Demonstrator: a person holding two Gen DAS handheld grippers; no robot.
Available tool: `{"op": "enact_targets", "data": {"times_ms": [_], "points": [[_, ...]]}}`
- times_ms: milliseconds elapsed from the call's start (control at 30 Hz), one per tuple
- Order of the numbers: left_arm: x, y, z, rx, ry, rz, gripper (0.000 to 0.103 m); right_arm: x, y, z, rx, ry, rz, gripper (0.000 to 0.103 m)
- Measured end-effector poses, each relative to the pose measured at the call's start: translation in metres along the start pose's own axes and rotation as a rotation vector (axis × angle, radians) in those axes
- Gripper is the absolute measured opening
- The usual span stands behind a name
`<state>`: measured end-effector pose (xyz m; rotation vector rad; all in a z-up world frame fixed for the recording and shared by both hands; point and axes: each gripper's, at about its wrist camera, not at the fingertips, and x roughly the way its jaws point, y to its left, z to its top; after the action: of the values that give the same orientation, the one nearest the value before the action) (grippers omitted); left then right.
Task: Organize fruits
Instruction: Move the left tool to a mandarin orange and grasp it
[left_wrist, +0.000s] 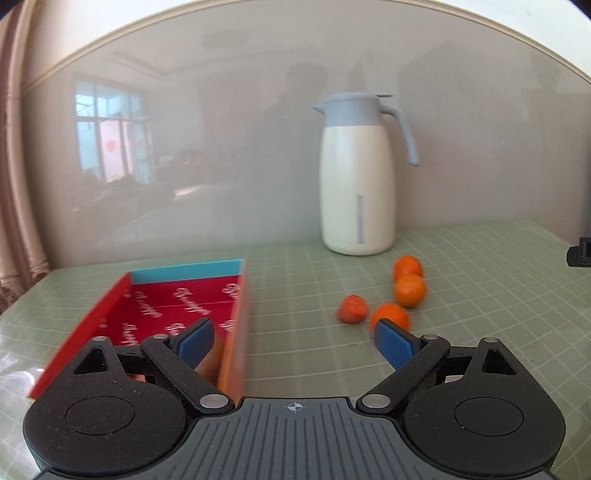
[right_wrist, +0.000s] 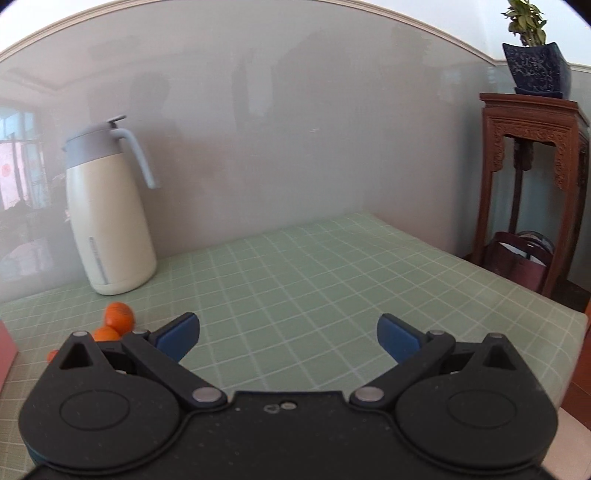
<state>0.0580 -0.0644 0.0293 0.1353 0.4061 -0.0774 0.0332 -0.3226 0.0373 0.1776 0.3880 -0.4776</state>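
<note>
Three oranges and a smaller reddish fruit lie together on the green checked tablecloth, in front of a thermos jug. An open red box with a blue far wall sits to their left. My left gripper is open and empty; its left pad hangs over the box's right wall, its right pad is just before the nearest orange. In the right wrist view my right gripper is open and empty over bare cloth. The oranges lie beyond its left finger, partly hidden by it.
A cream thermos jug with a grey lid and handle stands by the glossy wall; the same jug shows at left in the right wrist view. Off the table's right edge stand a carved wooden stand and a potted plant.
</note>
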Motion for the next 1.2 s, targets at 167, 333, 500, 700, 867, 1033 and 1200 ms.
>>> {"op": "enact_targets", "data": {"times_ms": [167,333,500,700,867,1033,1200], "points": [[0.011,-0.027,0.002,0.026,0.019,-0.029,0.093,-0.004,-0.011,-0.001,0.000,-0.003,-0.028,0.103],[0.026,-0.046,0.005,0.031,0.042,-0.043,0.093,0.000,-0.012,0.000,0.011,0.004,-0.012,0.103],[0.047,-0.060,0.004,0.008,0.080,-0.051,0.093,-0.005,-0.011,0.003,0.002,-0.013,0.013,0.103],[0.069,-0.069,0.003,-0.052,0.136,-0.081,0.089,-0.010,-0.014,0.005,-0.016,-0.041,0.000,0.103],[0.086,-0.075,0.007,-0.091,0.185,-0.120,0.072,-0.009,-0.022,0.005,0.004,-0.033,0.000,0.103],[0.098,-0.078,0.009,-0.109,0.208,-0.130,0.061,-0.011,-0.023,0.005,0.005,-0.039,-0.001,0.103],[0.106,-0.075,0.006,-0.123,0.227,-0.115,0.041,-0.011,-0.026,0.006,0.018,-0.039,0.001,0.103]]}}
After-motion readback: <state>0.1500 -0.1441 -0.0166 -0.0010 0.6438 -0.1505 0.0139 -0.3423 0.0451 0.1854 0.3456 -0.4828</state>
